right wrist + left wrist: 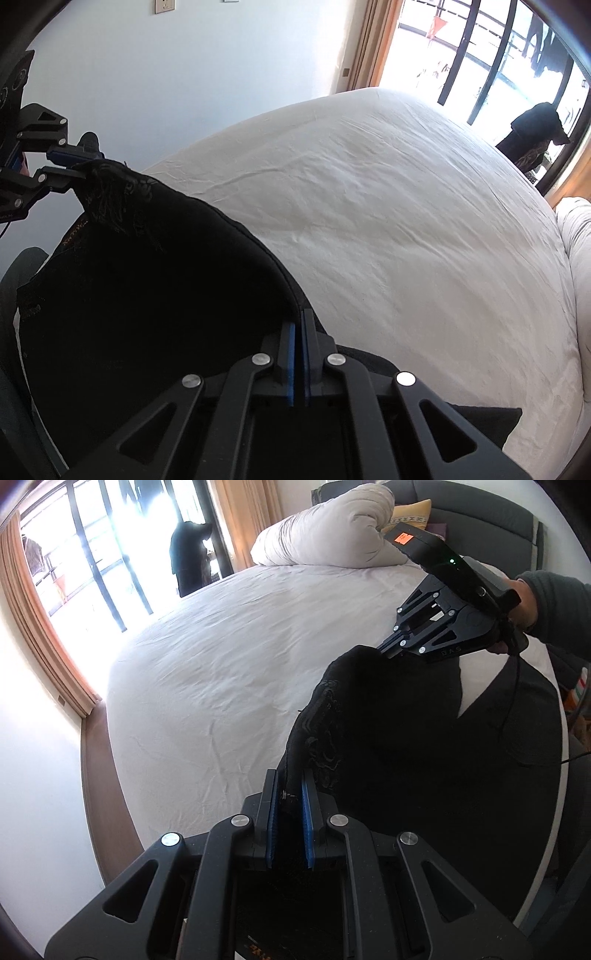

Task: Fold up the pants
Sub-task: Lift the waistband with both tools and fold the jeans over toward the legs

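Note:
Black pants [406, 731] hang stretched between my two grippers above the near edge of the white bed [229, 672]. My left gripper [290, 786] is shut on one end of the waistband, near an embroidered patch. My right gripper [380, 650] is shut on the other end, up and to the right. In the right wrist view the pants [147, 295] fill the lower left, my right gripper [298, 325] clamps their edge, and my left gripper [83, 158] holds the far corner at upper left.
The bed sheet [388, 206] stretches ahead. A bundled white duvet [325, 531] and a yellow cushion [412, 511] lie at the grey headboard [491, 513]. A window with curtains [40, 602] and dark clothing [190, 557] stand beyond the bed.

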A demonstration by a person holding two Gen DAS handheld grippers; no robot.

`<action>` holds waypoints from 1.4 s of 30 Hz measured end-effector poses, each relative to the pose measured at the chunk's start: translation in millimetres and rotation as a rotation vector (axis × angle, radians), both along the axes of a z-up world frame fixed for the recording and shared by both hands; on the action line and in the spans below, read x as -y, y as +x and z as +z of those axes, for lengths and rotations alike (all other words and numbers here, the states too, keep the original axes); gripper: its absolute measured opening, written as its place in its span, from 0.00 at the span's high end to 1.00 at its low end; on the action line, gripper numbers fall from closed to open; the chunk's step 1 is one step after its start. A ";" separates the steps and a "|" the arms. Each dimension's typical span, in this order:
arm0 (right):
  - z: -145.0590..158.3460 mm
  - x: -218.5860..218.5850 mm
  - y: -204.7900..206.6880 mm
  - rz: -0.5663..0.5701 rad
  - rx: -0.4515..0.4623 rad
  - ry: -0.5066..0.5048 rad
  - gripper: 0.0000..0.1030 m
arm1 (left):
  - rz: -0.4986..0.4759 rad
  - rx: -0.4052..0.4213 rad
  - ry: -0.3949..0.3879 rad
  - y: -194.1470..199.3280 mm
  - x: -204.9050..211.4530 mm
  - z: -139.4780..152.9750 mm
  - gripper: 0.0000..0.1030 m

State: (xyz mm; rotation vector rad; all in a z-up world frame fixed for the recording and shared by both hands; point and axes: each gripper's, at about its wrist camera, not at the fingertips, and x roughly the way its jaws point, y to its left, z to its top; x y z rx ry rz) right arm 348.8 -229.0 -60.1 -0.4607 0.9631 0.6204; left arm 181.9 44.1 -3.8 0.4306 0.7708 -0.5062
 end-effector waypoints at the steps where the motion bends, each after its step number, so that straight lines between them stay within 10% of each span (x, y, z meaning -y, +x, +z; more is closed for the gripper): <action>1: 0.9 -1.1 -9.0 -0.007 0.006 0.010 0.97 | -0.007 0.002 0.001 -7.0 2.8 0.0 0.90; 20: 3.3 -10.4 -151.3 0.096 -0.057 0.037 0.97 | -0.220 -0.101 0.009 -159.1 31.8 -36.8 0.90; 42: -70.7 -10.6 -297.5 0.092 -0.075 -0.153 0.97 | -0.334 -0.183 0.201 -205.8 38.7 -98.8 0.90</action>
